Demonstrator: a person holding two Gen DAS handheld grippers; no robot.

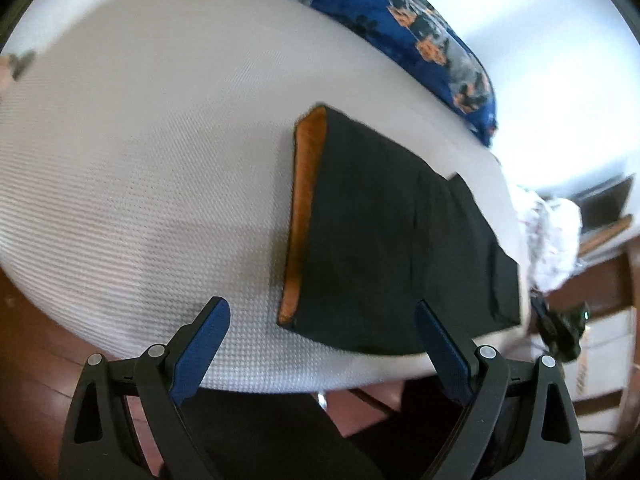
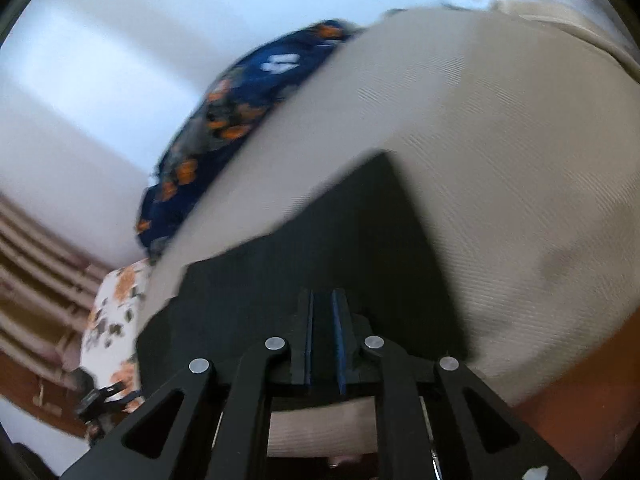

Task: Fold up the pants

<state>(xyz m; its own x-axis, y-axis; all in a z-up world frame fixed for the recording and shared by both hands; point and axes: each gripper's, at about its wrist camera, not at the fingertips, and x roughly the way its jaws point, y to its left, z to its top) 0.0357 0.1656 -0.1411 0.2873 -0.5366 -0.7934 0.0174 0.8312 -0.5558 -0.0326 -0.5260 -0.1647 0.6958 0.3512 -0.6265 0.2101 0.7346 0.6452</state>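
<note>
The pants (image 1: pixel 384 232) lay on the white textured mattress (image 1: pixel 140 160) near its front edge, a flat black folded slab with an orange lining strip showing along one side and a stepped, uneven far edge. The left gripper (image 1: pixel 320 344) hung above the mattress edge with its blue-padded fingers spread wide, holding nothing. The right gripper (image 2: pixel 322 344) was pinched nearly closed on the near edge of the black cloth.
</note>
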